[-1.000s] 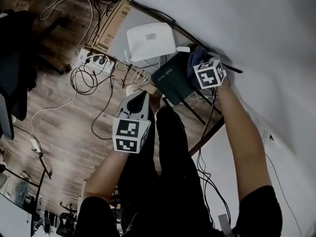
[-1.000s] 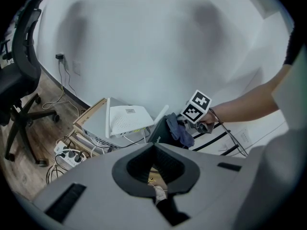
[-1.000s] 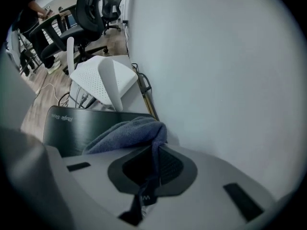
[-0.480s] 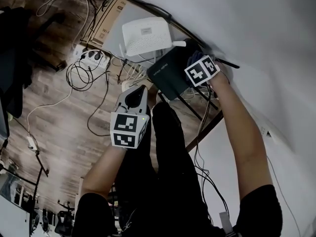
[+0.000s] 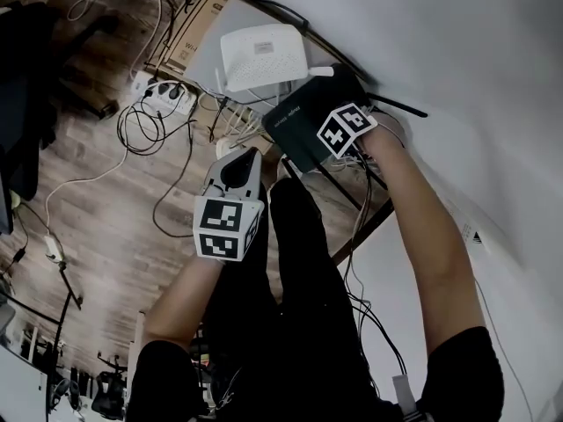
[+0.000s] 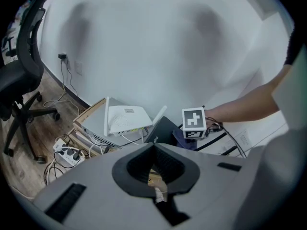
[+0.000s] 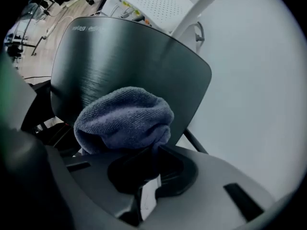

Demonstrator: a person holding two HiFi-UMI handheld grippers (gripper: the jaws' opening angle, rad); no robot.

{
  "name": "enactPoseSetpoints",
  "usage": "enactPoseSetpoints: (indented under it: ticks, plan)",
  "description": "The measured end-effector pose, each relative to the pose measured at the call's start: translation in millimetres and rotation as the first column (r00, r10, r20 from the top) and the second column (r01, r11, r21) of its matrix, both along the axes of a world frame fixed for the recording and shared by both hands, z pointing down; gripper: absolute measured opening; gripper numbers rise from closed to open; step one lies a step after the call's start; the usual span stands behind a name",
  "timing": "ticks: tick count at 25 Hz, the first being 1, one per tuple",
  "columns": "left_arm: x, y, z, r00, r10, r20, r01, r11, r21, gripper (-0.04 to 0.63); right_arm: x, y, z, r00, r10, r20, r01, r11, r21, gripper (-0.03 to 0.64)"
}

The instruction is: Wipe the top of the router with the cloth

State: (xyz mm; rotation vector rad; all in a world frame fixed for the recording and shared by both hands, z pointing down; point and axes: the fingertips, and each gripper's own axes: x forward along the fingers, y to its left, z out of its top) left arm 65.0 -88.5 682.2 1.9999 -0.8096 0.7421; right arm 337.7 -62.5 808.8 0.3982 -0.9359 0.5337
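Note:
A flat black router point(image 5: 297, 123) stands on a stand by the white wall, its brushed top point(image 7: 120, 56) filling the right gripper view. My right gripper point(image 5: 341, 126) is over its right part, shut on a bunched blue cloth point(image 7: 125, 119) that presses on the router's top. In the left gripper view the cloth point(image 6: 181, 137) shows under the marker cube, on the router point(image 6: 162, 130). My left gripper point(image 5: 239, 170) hangs in the air in front of the router, apart from it. Its jaws point(image 6: 154, 163) are together with nothing in them.
A white router point(image 5: 262, 55) with antennas lies on a cardboard box point(image 5: 189, 38) just left of the black one. A power strip point(image 5: 163, 99) and loose cables point(image 5: 145, 130) lie on the wood floor. An office chair point(image 6: 19, 90) stands at the left.
My right gripper has slid the cloth leftward over the black router's top, from its far right corner toward the middle. The left gripper has stayed about where it was.

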Motion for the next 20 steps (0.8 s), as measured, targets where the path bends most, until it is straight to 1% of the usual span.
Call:
enactPoseSetpoints:
  ticks: [5, 11, 13, 16, 20]
  plan:
    - [-7, -2, -3, 0.999, -0.033, 0.006, 0.033, 0.999, 0.01, 0.001, -13, 8, -2, 0.996, 0.062, 0.068, -0.061, 0.998, -0.019, 0.006]
    - [-9, -1, -5, 0.997, -0.078, 0.006, 0.078, 0.997, 0.005, 0.0, -35, 15, -4, 0.985, 0.064, 0.163, -0.062, 0.998, -0.019, 0.006]
    - [-8, 0, -5, 0.996, -0.091, 0.005, 0.091, 0.996, 0.008, 0.0, -48, 15, -5, 0.974, 0.068, 0.216, -0.066, 0.998, -0.017, 0.006]
    - [-8, 3, -5, 0.994, -0.11, 0.008, 0.11, 0.994, 0.007, 0.0, -72, 19, -6, 0.948, 0.094, 0.304, -0.088, 0.996, -0.031, 0.006]
    - [-7, 8, -4, 0.99, -0.142, 0.004, 0.142, 0.99, 0.003, 0.001, -96, 29, -8, 0.923, 0.125, 0.364, -0.109, 0.992, -0.066, 0.005]
